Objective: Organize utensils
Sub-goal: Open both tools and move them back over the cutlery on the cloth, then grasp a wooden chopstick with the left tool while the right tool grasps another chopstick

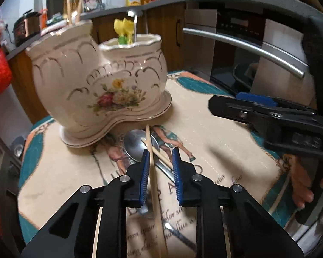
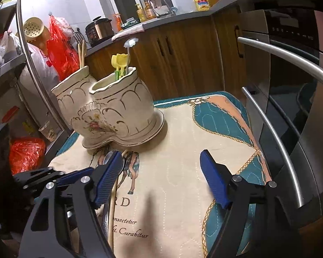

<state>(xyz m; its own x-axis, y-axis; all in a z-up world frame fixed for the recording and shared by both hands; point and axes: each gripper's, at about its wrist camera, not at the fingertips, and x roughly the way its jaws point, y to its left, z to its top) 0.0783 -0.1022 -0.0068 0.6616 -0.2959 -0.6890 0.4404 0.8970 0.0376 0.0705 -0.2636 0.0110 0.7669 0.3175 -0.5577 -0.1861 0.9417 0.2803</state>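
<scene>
A cream ceramic utensil holder (image 1: 101,90) with two floral compartments stands on the printed mat (image 1: 215,133); it also shows in the right wrist view (image 2: 109,111). Yellow-green plastic picks (image 1: 125,30) and a metal utensil stand in its near compartment, wooden sticks in the far one. A metal spoon (image 1: 136,145) and wooden chopsticks (image 1: 154,172) lie on the mat before it. My left gripper (image 1: 161,163) is open, its blue pads astride one chopstick. My right gripper (image 2: 161,172) is open and empty above the mat; it also shows in the left wrist view (image 1: 247,109).
A steel oven door with long handles (image 2: 290,68) stands to the right. Wooden cabinets (image 2: 183,60) and a cluttered counter lie behind. Red plastic bags (image 2: 62,49) and a steel rack are at the left.
</scene>
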